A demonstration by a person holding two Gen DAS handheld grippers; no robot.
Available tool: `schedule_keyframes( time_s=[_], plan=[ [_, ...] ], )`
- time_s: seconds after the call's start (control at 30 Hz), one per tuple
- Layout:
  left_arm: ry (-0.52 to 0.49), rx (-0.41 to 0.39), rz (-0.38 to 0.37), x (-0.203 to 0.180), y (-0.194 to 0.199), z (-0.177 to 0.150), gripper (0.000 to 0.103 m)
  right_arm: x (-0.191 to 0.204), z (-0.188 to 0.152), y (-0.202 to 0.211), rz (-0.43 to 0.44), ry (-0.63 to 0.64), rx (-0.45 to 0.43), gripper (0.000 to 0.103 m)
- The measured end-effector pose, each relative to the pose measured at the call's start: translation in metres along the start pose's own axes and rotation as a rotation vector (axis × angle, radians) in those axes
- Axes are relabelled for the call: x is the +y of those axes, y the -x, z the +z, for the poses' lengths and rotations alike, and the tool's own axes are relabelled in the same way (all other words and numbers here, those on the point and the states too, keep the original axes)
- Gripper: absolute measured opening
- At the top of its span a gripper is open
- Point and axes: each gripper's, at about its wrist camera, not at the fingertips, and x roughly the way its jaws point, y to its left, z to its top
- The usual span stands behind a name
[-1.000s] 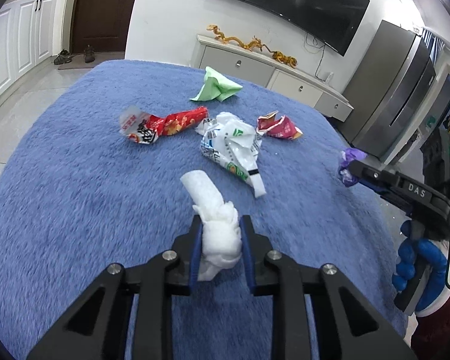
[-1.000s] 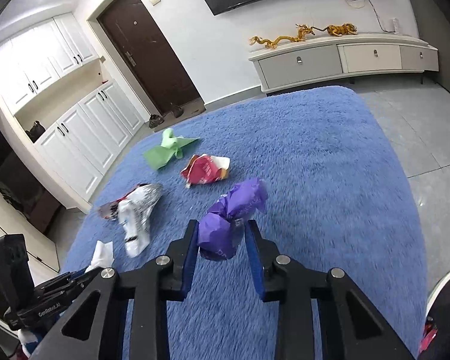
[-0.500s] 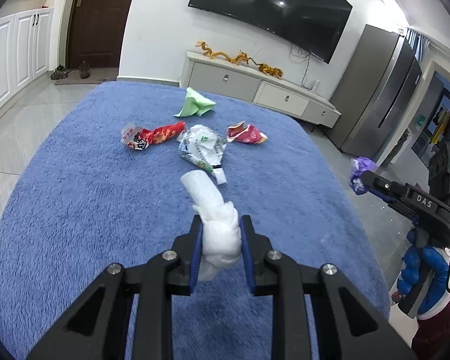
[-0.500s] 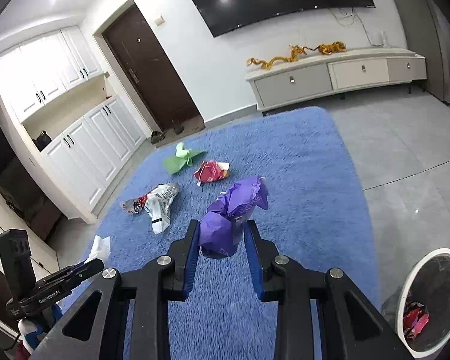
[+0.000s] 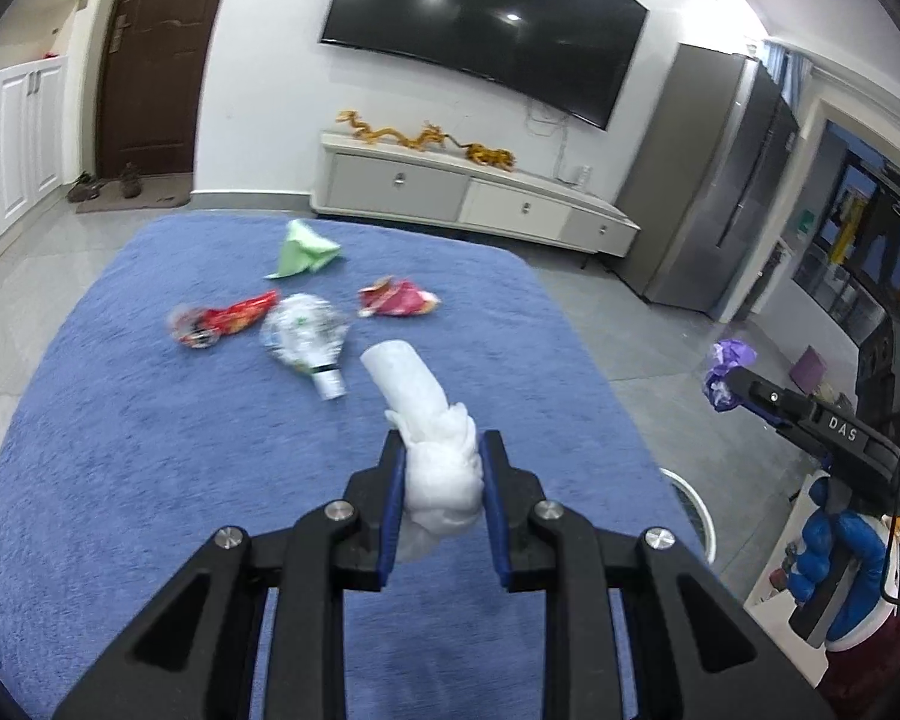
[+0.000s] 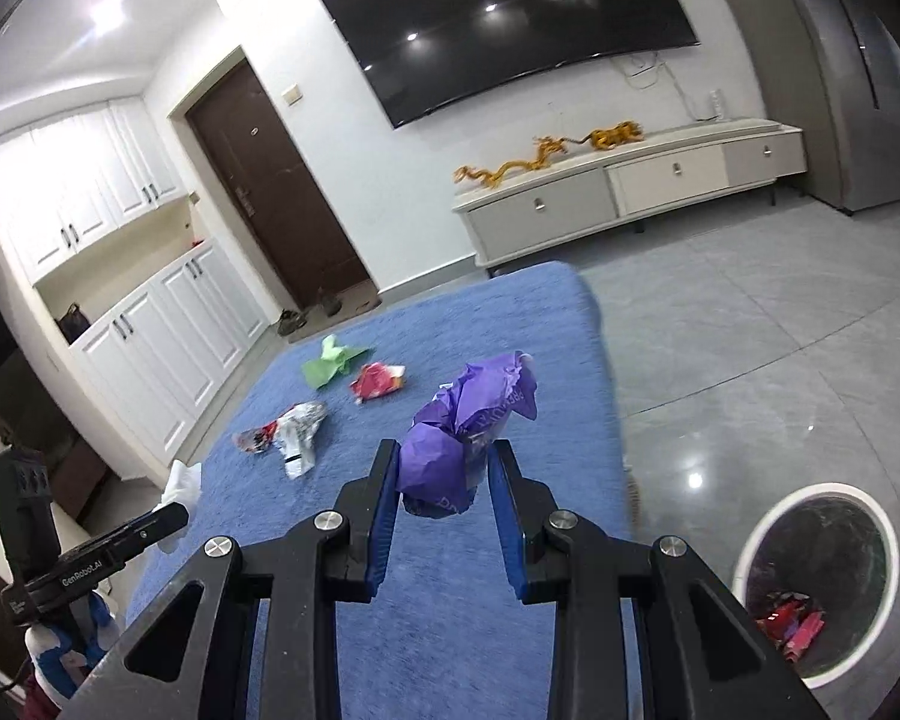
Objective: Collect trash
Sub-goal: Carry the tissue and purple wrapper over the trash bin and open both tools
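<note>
Up front, the crumpled white tissue [image 5: 441,468] is pinched between the blue pads of the left gripper [image 5: 441,498], its rolled end sticking out past the fingertips above the blue rug [image 5: 120,480]. The right gripper [image 6: 444,498] is clamped on a wad of purple wrapper [image 6: 462,438], also held clear of the rug; in the left wrist view that gripper sits off the rug's right edge, gripped by a hand in a blue glove [image 5: 834,558].

More litter lies on the rug toward its far edge: a green paper [image 5: 303,249] nearest the far edge, a red snack wrapper [image 5: 399,300] closer in, a red-and-silver wrapper [image 5: 219,318] nearer the left edge, and a white-and-silver bag [image 5: 306,339] just beside it.

A round white bin [image 6: 816,576] stands on the grey tile floor off the rug's right edge, with red scraps in it. Behind the rug are a low cabinet [image 5: 468,198] and a wall-mounted television [image 5: 486,30].
</note>
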Motion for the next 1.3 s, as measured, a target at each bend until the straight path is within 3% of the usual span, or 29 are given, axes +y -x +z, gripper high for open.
schedule_keyframes(
  time_s=[0.4, 0.8, 1.13, 1.3],
  plan=[
    [-0.196, 0.093, -0.141, -0.126, -0.064, 0.009, 0.022, -0.097, -0.017, 0.061, -0.175, -0.127, -0.067, 0.028],
    [-0.388, 0.255, -0.294, -0.278, -0.182, -0.001, 0.022, -0.23, -0.067, 0.075, -0.324, -0.372, -0.029, 0.028],
    [-0.369, 0.401, -0.409, -0.349, -0.268, -0.026, 0.024, -0.296, -0.101, 0.062, -0.383, -0.503, 0.045, 0.03],
    [-0.347, 0.445, -0.432, -0.363, -0.293, -0.033, 0.024, -0.311, -0.105, 0.051, -0.388, -0.524, 0.07, 0.03]
  ],
)
